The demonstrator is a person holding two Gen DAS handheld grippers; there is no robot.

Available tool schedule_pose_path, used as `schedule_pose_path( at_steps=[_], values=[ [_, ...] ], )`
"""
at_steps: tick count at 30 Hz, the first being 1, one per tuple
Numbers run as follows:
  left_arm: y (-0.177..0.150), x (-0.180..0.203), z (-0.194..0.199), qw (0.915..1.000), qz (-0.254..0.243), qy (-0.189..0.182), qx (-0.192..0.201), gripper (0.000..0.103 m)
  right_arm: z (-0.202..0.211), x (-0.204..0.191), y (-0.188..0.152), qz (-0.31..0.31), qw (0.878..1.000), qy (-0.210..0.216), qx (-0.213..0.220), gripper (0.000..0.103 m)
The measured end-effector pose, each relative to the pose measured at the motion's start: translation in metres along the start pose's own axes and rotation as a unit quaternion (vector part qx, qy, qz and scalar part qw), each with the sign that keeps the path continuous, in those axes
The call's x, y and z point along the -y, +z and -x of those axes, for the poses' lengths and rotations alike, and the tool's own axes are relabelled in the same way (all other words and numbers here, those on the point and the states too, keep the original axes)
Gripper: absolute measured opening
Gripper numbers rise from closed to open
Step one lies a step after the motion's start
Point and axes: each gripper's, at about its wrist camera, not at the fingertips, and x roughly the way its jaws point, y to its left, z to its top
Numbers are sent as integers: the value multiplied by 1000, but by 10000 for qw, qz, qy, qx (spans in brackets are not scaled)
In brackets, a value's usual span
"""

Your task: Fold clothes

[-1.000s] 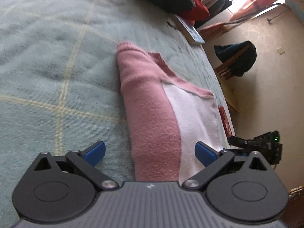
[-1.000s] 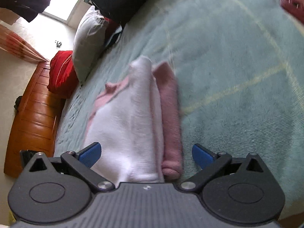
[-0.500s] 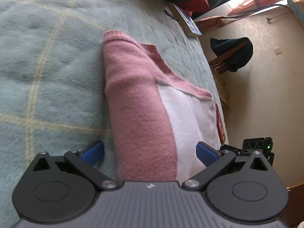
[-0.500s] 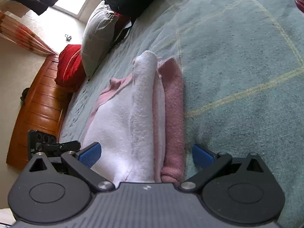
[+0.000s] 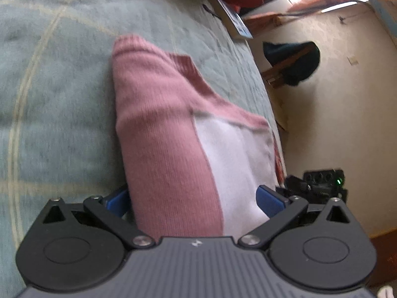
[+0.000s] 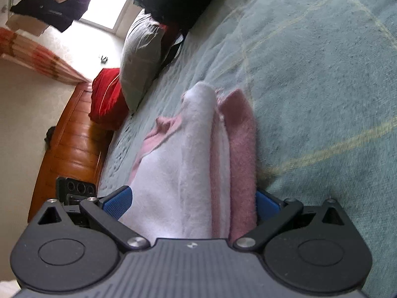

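1. Two grippers work one pink-and-white garment [image 5: 171,149], which lies folded into a thick bundle on the blue-green checked bedspread [image 5: 54,94], the largest thing in sight.
2. That garment fills the space between each pair of blue pads, entered from opposite ends: the left gripper [image 5: 191,198] straddles the pink side and white panel, the right gripper [image 6: 191,198] straddles the stacked white and pink layers [image 6: 198,161].
3. Both sets of tongs stand wide, pads just beside or brushing the cloth edges. Neither looks to be pinching it yet.
4. The step in hand looks like seizing the bundle at both ends, for a further fold or a lift. To do it well, each gripper should probably close over every layer at once, low against the bedspread, so no inner layer slips out.
5. Closing both together, at matching depth, would likely keep the edges squared.
6. No container shows in either view. A grey pillow [image 6: 141,62] and a red cushion [image 6: 106,96] lie at the bed's far edge.
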Motion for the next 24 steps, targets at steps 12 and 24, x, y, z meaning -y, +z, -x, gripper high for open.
schedule_pose_path(
  at_steps=[12, 24],
  values=[
    [22, -5, -17, 9987, 288, -234, -337, 102, -25, 1, 14, -156, 9990, 206, -373, 103],
    [26, -20, -20, 9958, 556, -717, -89, 102, -33, 13, 18, -478, 9944, 787, -528, 103]
  ],
)
